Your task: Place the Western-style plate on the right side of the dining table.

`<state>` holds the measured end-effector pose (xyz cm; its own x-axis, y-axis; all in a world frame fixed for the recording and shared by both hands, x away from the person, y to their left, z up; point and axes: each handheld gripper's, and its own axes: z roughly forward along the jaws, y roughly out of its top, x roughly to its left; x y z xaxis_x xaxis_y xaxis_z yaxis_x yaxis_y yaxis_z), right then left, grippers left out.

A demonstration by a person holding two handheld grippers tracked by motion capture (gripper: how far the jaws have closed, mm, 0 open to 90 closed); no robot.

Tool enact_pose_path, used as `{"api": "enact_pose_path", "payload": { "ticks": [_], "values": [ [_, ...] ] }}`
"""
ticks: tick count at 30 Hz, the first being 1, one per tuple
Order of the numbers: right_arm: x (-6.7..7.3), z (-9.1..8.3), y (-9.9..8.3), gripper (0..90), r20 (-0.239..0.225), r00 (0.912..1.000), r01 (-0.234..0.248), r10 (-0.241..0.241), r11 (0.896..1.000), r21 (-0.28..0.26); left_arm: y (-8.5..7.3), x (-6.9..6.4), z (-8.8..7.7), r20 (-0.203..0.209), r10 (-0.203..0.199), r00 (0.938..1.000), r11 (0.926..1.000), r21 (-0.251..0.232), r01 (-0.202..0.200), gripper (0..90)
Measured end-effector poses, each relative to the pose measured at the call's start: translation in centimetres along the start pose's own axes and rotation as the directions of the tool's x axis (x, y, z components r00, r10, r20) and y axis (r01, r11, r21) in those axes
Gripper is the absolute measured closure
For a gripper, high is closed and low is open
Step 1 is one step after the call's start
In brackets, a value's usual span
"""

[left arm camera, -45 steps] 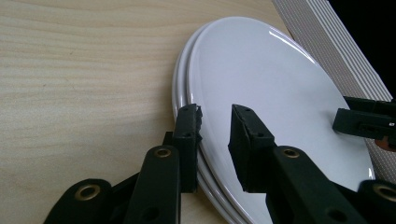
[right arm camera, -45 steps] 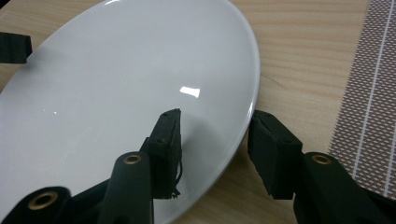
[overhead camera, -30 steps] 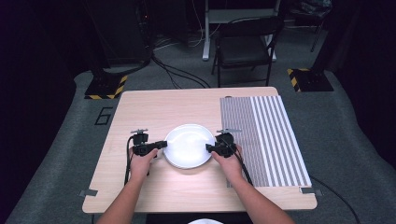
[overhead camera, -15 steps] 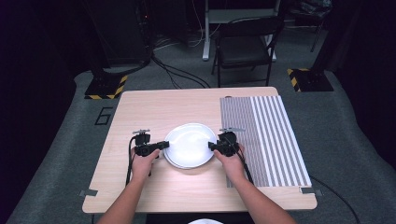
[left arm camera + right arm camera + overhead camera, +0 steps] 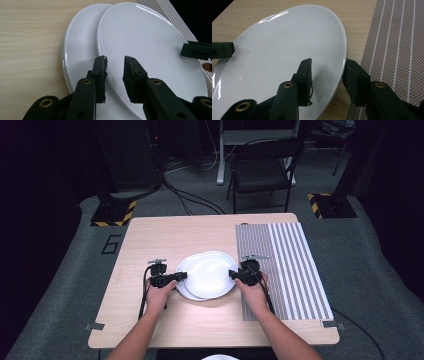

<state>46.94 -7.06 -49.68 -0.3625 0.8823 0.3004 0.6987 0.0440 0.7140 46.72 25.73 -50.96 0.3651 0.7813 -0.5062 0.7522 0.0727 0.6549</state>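
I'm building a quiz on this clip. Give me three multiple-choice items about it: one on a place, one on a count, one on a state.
1. Where does the striped mat lie?
A. On the table's right part
B. On the table's left part
C. On the chair

2. How many white plates are on the table?
A. One
B. Two
C. Four

3. How does the top plate lie on the bottom plate?
A. Squarely centred
B. Upside down
C. Shifted toward the mat

Answers:
1. A: the high view shows the mat covering the right part of the table.
2. B: the left gripper view shows the top plate overlapping the bottom plate.
3. C: the bottom plate's rim shows on the side away from the mat, with the left gripper and right gripper at opposite edges.
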Motion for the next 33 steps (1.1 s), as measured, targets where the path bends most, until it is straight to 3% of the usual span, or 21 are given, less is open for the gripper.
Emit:
{"api": "enact_pose_path", "payload": {
  "ticks": [7, 15, 18, 25, 33],
  "values": [
    [-0.6, -0.6, 0.0, 59.5, -0.004, 0.9999, 0.013, -0.013, 1.000, -0.002, -0.1, -0.2, 0.4, 0.021, 0.006, 0.9998, 1.0000, 0.003, -0.006, 71.5],
    [-0.5, -0.9, -0.5, 58.6, -0.010, 0.9999, 0.005, -0.004, 1.000, 0.015, -0.1, -0.5, 0.6, 0.018, 0.015, 0.9997, 0.9999, -0.001, -0.015, 70.5],
    [-0.6, -1.0, -0.5, 59.0, -0.010, 0.9999, 0.008, -0.008, 1.000, 0.013, -0.2, -0.7, 0.8, 0.021, 0.001, 0.9998, 1.0000, -0.003, -0.001, 70.5],
    [-1.0, -2.0, -0.1, 59.1, 0.000, 1.0000, 0.007, -0.007, 1.000, -0.003, -0.2, -1.4, 1.6, 0.018, 0.021, 0.9996, 0.9997, 0.010, -0.021, 70.0],
    [-1.8, -2.9, 0.0, 59.4, 0.009, 1.0000, -0.001, 0.001, 1.000, -0.006, -0.2, -2.0, 2.4, 0.048, 0.032, 0.9984, 0.9993, 0.020, -0.033, 69.4]
  ]
}}
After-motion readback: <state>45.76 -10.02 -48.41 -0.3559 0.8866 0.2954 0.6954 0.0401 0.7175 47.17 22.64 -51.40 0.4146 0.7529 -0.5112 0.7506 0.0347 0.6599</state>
